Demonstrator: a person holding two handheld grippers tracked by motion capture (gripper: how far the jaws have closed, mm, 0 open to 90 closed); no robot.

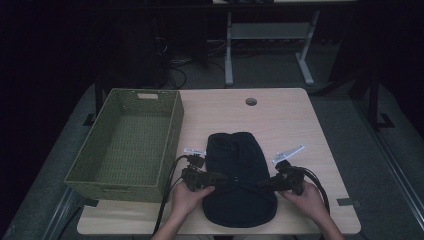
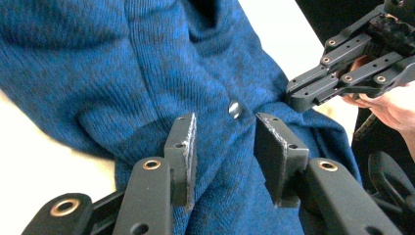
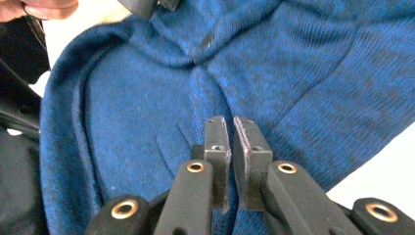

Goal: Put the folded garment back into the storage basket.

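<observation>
Tools, two: left tool (image 2: 222,134) spread over one sweater (image 1: 240,175) (blue knit), right tool (image 3: 231,129) pinching it.

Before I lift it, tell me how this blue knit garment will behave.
The blue knit garment will probably sag and drape, since it already lies in soft folds. Its ribbed knit looks grippy rather than slippery. The right hand-held gripper, jaws nearly closed on a fold, would likely raise only that part, the rest trailing.

Blue knit garment (image 1: 240,175), buttoned, bunched, lying flat at table's near edge
</observation>
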